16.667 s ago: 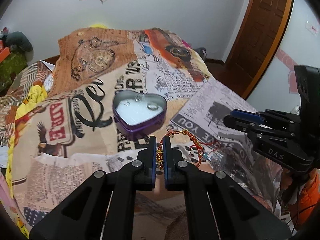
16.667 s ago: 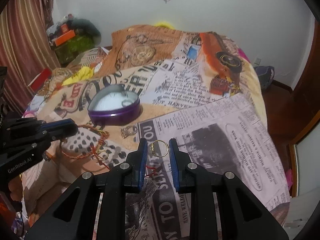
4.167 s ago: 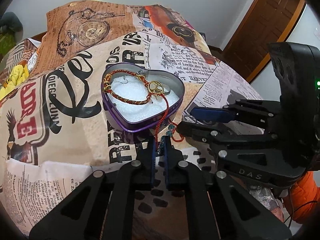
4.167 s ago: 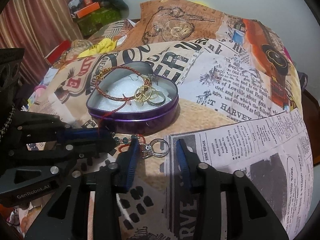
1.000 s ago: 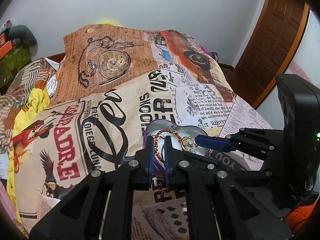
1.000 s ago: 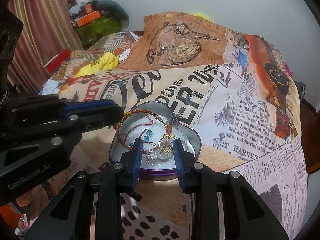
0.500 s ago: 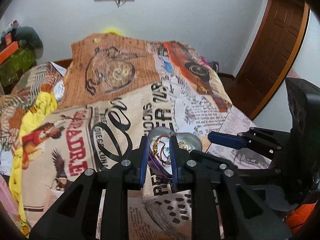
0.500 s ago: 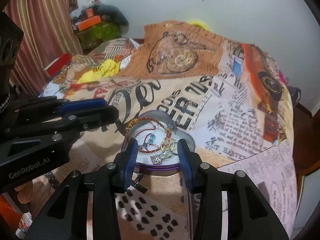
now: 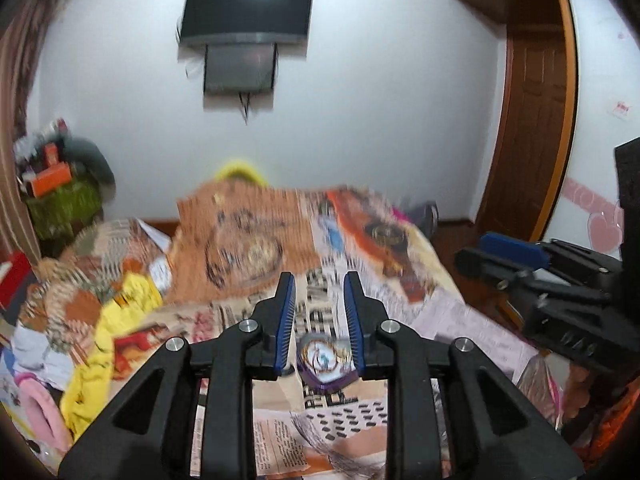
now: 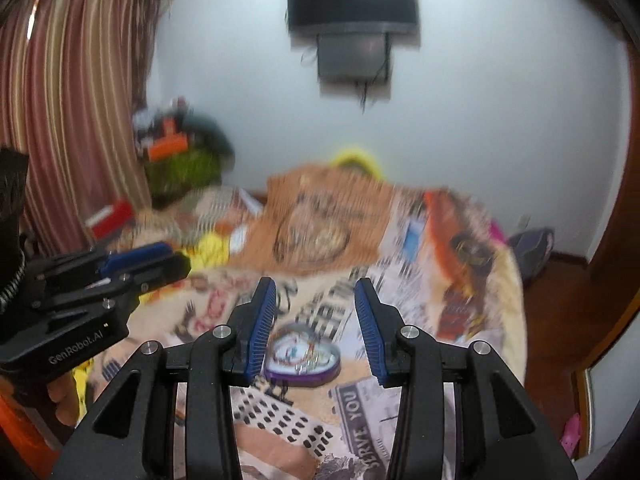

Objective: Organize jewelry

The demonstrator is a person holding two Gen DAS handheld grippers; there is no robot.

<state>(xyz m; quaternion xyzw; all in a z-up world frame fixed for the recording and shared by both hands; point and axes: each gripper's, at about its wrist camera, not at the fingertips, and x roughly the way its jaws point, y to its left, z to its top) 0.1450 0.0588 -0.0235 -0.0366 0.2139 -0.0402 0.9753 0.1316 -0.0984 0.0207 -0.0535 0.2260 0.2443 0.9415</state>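
Observation:
A purple heart-shaped tin (image 9: pixel 326 366) lies on the printed bedspread, also in the right wrist view (image 10: pixel 302 360). It holds a red and gold braided bracelet (image 9: pixel 320 356) and gold and silver rings (image 10: pixel 308 362). My left gripper (image 9: pixel 319 280) is open and empty, held well above and back from the tin. My right gripper (image 10: pixel 315 282) is open wider and empty, also raised high above the tin. Each gripper shows at the edge of the other's view. Both views are blurred by motion.
The bedspread (image 9: pixel 248 248) covers a bed. A yellow cloth (image 9: pixel 120 320) and clutter lie on its left. A wall-mounted TV (image 9: pixel 246 28) hangs ahead, a wooden door (image 9: pixel 536 132) is at the right, and striped curtains (image 10: pixel 68 100) are at the left.
Both grippers have lifted up and back from the tin, which now looks much smaller. The left jaws have opened wider. The jewelry stays in the tin.

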